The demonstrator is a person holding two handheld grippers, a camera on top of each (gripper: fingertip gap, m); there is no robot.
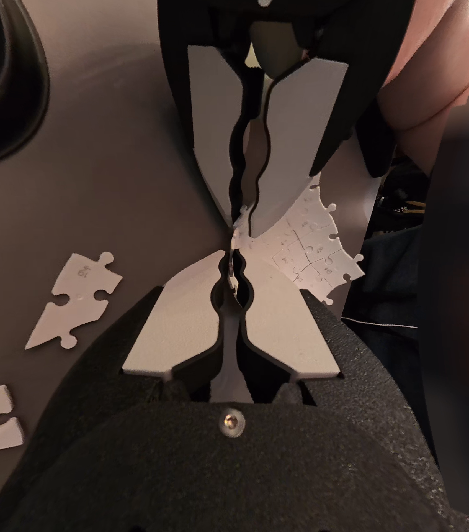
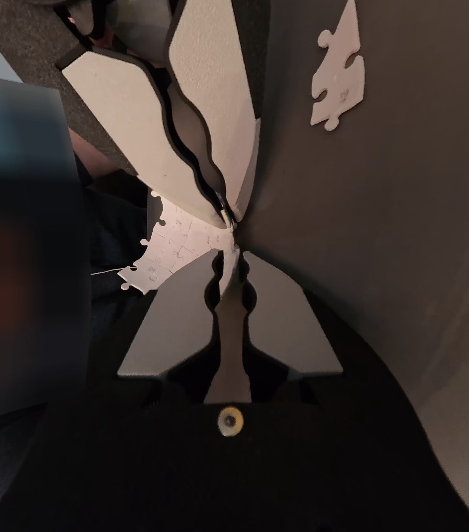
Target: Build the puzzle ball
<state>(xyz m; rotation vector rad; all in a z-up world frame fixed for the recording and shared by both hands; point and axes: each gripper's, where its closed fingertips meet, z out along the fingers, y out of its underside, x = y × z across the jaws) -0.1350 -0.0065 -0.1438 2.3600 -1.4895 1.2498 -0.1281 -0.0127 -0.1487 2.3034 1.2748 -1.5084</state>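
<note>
Dim grey worktop (image 1: 106,161) lies beneath a partly joined puzzle shell (image 1: 311,253), a curved white panel of interlocked pieces held aloft between two tools. Left tool (image 1: 232,266) and right tool (image 2: 232,260) each pinch nearly shut on its near edge, tips almost touching. Uneven pull could pop seams apart. Two loose pieces (image 1: 76,299) wait nearby.

A grey table (image 1: 98,172) bears a dark curved object (image 1: 6,86), possibly a bowl.
</note>
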